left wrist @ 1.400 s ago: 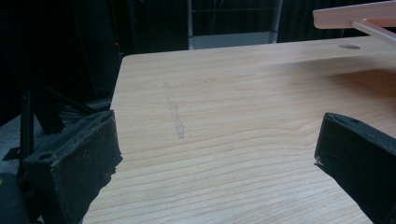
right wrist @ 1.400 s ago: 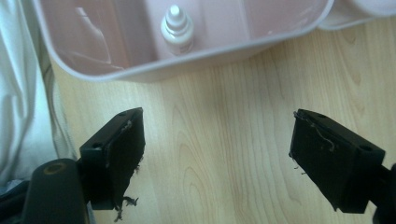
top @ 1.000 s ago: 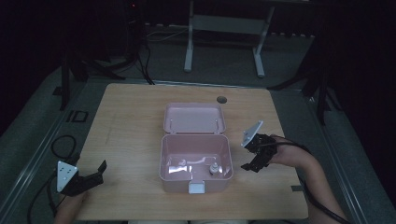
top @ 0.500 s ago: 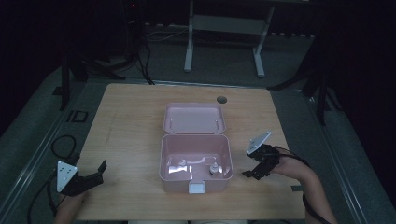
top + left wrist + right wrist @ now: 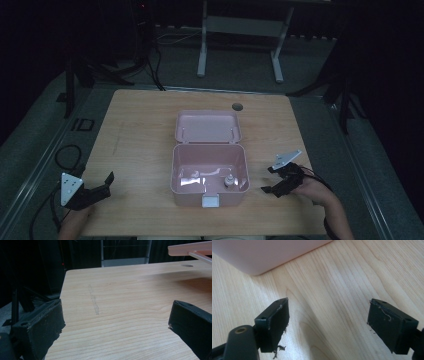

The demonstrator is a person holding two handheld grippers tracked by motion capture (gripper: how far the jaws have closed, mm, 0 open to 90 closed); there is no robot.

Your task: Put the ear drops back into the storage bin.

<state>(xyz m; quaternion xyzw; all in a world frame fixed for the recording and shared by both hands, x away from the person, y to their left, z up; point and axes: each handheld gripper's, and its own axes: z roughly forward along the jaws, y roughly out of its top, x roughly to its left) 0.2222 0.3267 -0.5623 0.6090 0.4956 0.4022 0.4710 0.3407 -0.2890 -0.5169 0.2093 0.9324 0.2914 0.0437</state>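
Note:
An open pink plastic box (image 5: 209,169) sits mid-table, its lid (image 5: 207,126) laid back behind it. Inside lie a small pale bottle-like item (image 5: 229,181) and a white piece (image 5: 192,177); what they are is too small to tell. My right gripper (image 5: 267,180) hangs low over the wood just right of the box, open and holding nothing. In the right gripper view its jaws (image 5: 328,320) stand wide apart, with the box's corner (image 5: 262,252) ahead. My left gripper (image 5: 102,189) rests open at the table's front left, far from the box. Only bare wood lies between its jaws (image 5: 115,325).
The wooden table (image 5: 140,150) has a round cable hole (image 5: 237,106) at the back right. A faint scuff mark (image 5: 93,301) runs along the wood ahead of the left gripper. A desk frame (image 5: 240,45) and cables stand on the dark floor beyond.
My right gripper has drawn back toward the front edge and sunk lower beside the box, still open. The left gripper and the box have stayed put.

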